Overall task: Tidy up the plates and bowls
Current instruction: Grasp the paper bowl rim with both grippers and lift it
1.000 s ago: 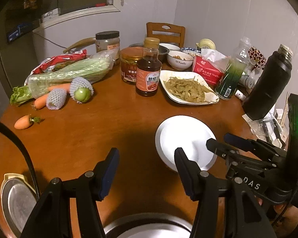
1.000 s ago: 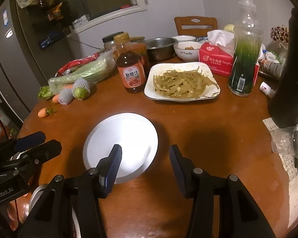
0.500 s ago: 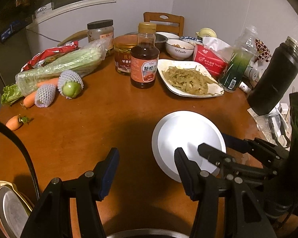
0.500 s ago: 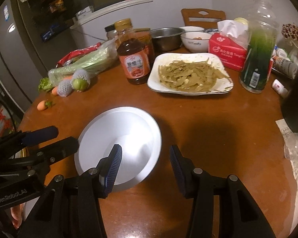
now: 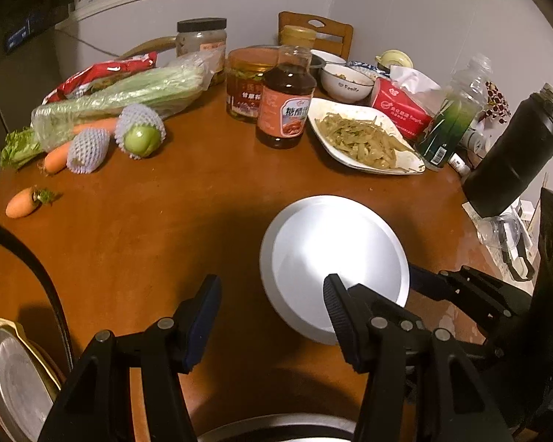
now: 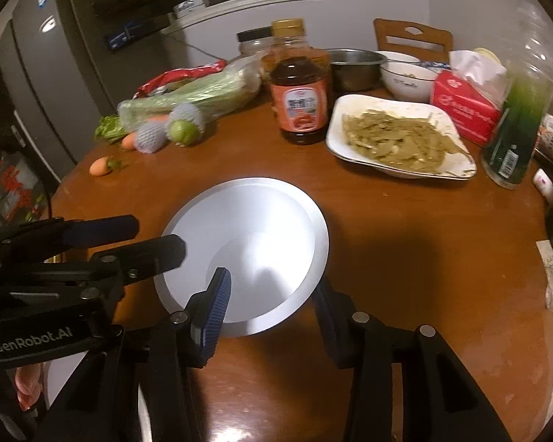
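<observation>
An empty white plate lies on the round wooden table, also in the right wrist view. My left gripper is open and empty, at the plate's near left edge. My right gripper is open, its fingers straddling the plate's near rim; whether they touch it I cannot tell. The left gripper shows in the right wrist view at the plate's left edge. The right gripper shows in the left wrist view at the plate's right edge.
A white dish of cooked greens, a sauce bottle, jars, a white bowl, a tissue pack, a green bottle, a black flask and vegetables crowd the far side. Metal plates lie near left.
Both grippers have moved forward toward the white plate. The right gripper's fingers now reach around the plate's near rim.
</observation>
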The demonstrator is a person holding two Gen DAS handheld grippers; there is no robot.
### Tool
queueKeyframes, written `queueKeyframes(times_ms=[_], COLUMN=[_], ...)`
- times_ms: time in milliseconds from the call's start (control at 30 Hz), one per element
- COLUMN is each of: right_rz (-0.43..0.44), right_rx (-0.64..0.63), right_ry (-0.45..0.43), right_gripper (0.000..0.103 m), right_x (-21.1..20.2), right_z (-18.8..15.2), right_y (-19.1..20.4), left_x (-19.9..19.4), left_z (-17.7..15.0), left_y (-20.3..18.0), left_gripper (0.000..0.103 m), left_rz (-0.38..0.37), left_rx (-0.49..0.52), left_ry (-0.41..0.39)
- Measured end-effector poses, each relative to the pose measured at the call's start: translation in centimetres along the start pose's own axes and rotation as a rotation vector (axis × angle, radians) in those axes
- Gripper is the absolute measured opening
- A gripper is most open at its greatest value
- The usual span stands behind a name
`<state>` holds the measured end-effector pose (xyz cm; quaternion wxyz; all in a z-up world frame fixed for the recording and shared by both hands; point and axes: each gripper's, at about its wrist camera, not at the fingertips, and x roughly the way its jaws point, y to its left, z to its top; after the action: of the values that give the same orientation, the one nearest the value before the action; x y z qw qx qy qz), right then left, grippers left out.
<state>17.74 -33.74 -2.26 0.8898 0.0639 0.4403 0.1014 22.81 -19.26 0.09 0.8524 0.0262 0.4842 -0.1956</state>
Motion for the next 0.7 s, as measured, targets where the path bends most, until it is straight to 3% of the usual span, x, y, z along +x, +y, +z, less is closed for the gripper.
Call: queueKeyframes(times_ms=[200,267,333,400,700], right_rz=[0.016,0.014,0.014,0.019,0.006], right_rx=[-0.034,-0.04,-0.046,-0.065,-0.064], right_ry=[0.004,0.003,0.0,-0.003,-0.012], right_gripper=[0.04,0.038,0.028,0.024,0.024], right_x=[0.3,0.3,0.3,0.2,0.1], right_z=[0.0,0.1,0.1,0.1,0.2], right_y=[1.6,1.9,2.1,2.5,3.1], left_x=[0.4,1.0,1.3,1.1,-0.2], left_z=[0.0,-0.2,-0.3,-0.4,-0.6], left_y=[1.1,1.4,1.5,1.5,2.0], left_gripper=[0.057,0.051,0.045,0.043,0.04], left_rz=[-0.003,-0.008,-0.036,-0.028,-0.029], left_rx=[-0.02,-0.028,-0.03,-0.019,-0.022], left_ry=[0.007,0.029,0.037,0.03,-0.01])
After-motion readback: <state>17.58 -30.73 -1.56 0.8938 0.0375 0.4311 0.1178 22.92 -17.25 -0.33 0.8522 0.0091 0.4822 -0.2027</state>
